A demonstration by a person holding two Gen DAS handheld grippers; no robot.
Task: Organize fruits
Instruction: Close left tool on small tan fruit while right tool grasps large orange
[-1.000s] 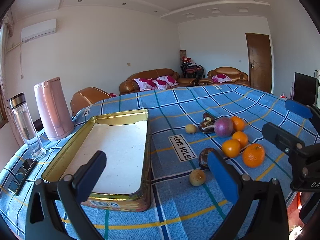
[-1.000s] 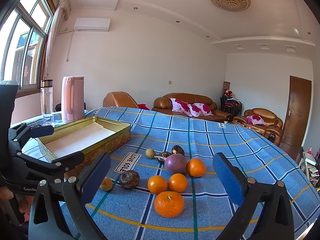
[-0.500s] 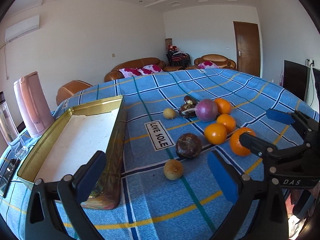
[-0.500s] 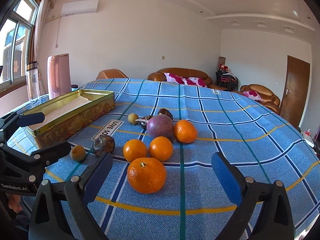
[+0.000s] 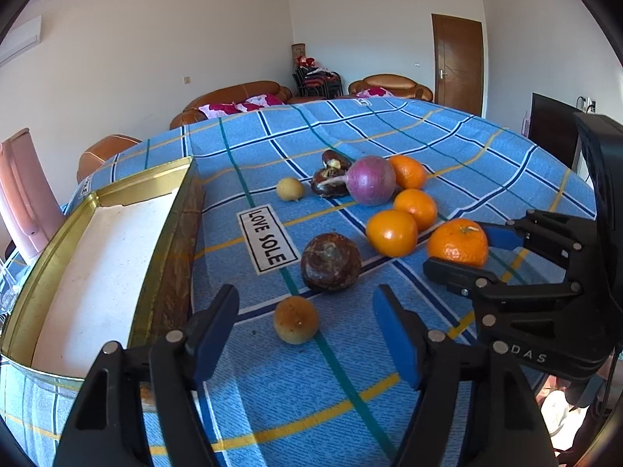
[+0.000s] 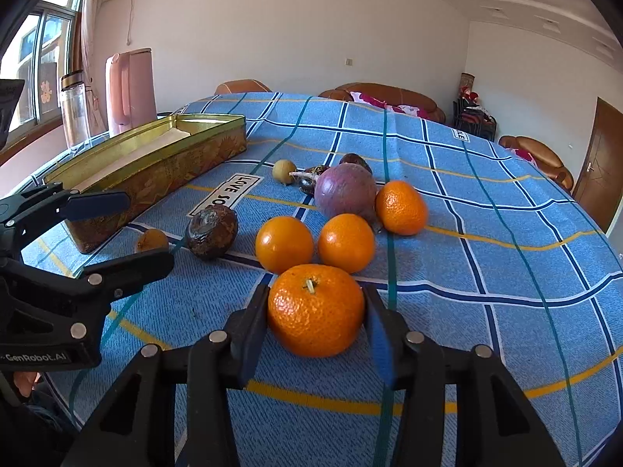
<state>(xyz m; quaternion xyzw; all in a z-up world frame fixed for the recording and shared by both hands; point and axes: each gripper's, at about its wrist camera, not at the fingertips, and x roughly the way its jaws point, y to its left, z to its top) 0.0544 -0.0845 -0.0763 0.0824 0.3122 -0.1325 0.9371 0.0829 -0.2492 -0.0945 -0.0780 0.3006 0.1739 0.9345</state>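
Bench (image 5: 447, 144): covered in blue checked cloth; carries all items
Tin (image 5: 50, 272): gold, open, at the left edge
Right gripper (image 6: 315, 311): jaws just closing, pads against both sides of the mandarin (image 6: 315, 309), seemingly gripping it
Left gripper (image 5: 305, 334): jaws just narrowing, still apart around the small yellowish fruit (image 5: 296, 320); no contact
Remaining fruit: three oranges, purple fruit (image 5: 370, 181), brown fruit (image 5: 331, 257), clustered behind

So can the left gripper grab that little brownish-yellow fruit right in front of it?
Probably yes. The small fruit lies alone on the tablecloth, just ahead of the left gripper, whose jaws have just been closing but still stand wider than it. Nothing blocks the way.
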